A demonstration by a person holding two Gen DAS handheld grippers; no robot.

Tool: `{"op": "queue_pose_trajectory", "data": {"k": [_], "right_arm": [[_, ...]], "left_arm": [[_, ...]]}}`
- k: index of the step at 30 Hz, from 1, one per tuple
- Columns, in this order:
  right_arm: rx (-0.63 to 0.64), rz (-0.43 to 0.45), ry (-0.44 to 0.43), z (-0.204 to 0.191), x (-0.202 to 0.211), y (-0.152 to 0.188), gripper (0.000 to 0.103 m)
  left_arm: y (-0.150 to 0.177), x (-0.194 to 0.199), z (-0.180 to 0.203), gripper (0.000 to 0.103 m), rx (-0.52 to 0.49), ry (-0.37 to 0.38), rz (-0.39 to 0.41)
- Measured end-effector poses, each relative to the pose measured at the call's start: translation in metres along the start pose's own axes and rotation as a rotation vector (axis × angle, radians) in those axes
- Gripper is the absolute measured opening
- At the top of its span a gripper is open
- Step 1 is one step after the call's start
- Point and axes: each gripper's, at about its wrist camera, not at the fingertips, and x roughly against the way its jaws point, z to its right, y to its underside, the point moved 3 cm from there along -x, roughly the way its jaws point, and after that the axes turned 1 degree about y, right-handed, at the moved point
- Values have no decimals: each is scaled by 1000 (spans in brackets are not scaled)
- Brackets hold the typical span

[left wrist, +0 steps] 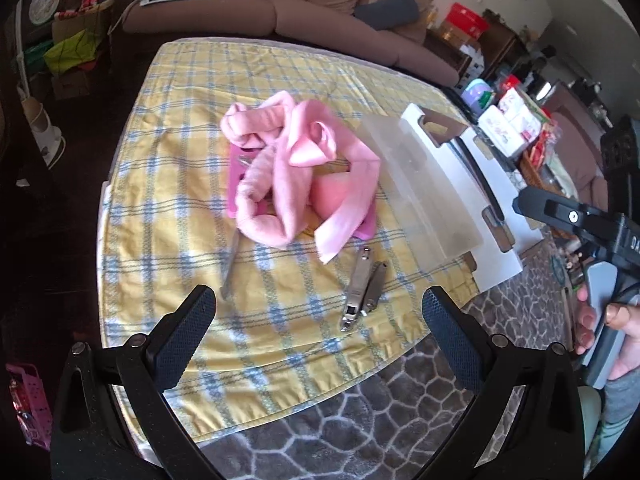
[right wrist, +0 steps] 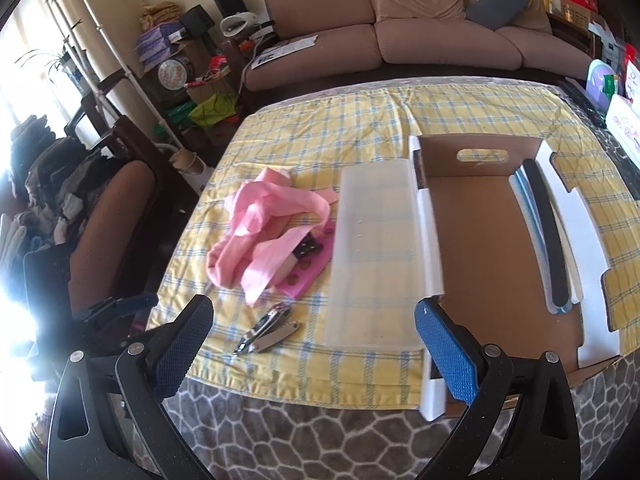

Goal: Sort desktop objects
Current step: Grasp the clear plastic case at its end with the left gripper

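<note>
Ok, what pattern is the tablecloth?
Yellow tablecloth with a blue-and-white plaid check; clearest in the right wrist view.

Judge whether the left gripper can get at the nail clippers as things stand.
Probably yes: the left gripper is open, and the nail clippers lie bare on the cloth just ahead, clear of the pink towel.

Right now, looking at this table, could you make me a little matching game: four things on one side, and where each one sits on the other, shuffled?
Things:
1. pink cloth
2. nail clippers
3. nail files
4. clear lid

Places:
A. inside the box, along its right wall
B. heaped on the pink tray
C. flat between tray and box
D. bare tablecloth, near edge

Pairs: 1-B, 2-D, 3-A, 4-C
</note>
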Motion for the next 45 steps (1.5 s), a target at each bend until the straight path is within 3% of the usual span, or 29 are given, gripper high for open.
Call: {"op": "queue_pose_trajectory", "data": {"k": [3,7,13,18,25,29,31,37,42,45], "right_arm": [[-39,8,-4,15,3,-2,101],[-69,17,-11,29,9,-4,100],[-78,1,-26,42,12,0,98],[-89,-5,-50,51,12,5,98],[-82,-7,-60,57,14,8,98],[-85,2,-68,59,17,6,98],[-83,7,-73,58,18,2,98],[-104,32,-93,52,21,-8,98],[-132,36,-105,54,25,-9,98],[-127,29,-91,57,27,-7,98]], "left_arm": [[1,-15,33,103,-74,38,-19],[0,-38,77,103,-169,32,-39],[-5,-69,108,103,-234,19,-76],[-13,-92,105,103,-280,-98,-101],[-31,-89,66,103,-190,-196,-79],[-43,-70,31,103,-90,-216,-34],[-45,-62,27,103,-71,-176,-15],[-40,-74,79,103,-153,-100,-21],[-36,-105,108,103,-137,-118,-51],[-37,-115,111,103,-129,-172,-42]]}}
